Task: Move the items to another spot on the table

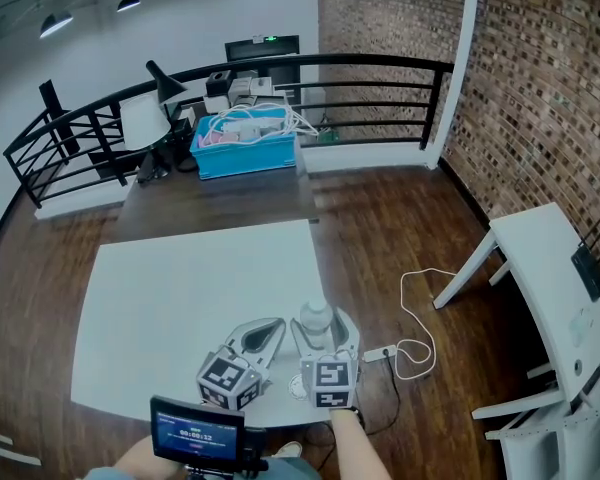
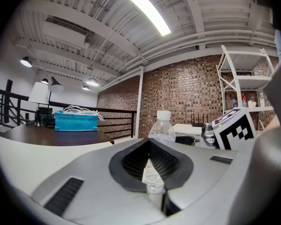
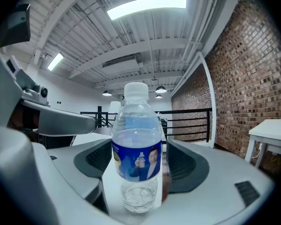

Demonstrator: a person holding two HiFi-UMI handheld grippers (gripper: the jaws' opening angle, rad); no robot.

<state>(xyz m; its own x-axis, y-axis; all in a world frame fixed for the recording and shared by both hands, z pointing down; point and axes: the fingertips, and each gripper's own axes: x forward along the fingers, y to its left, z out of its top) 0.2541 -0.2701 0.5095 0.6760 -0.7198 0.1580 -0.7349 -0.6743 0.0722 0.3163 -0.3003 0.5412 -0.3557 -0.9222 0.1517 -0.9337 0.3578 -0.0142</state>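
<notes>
A clear water bottle [image 1: 317, 318] with a white cap and a blue label stands upright near the front right of the white table [image 1: 170, 298]. My right gripper [image 1: 324, 328] is open around it. In the right gripper view the bottle [image 3: 136, 149] stands between the dark pads [image 3: 96, 161], with a gap on each side. My left gripper [image 1: 277, 323] lies just left of it, its jaws shut with nothing between them. The left gripper view looks past its closed tips [image 2: 149, 146] at the bottle [image 2: 162, 128] and the right gripper's marker cube [image 2: 235, 128].
A dark table [image 1: 220, 196] behind the white one carries a blue crate [image 1: 244, 146] of cables and a lamp [image 1: 143, 120], backed by a black railing [image 1: 380, 78]. To the right, a white cable [image 1: 415, 338] lies on the wooden floor beside a second white table [image 1: 555, 268].
</notes>
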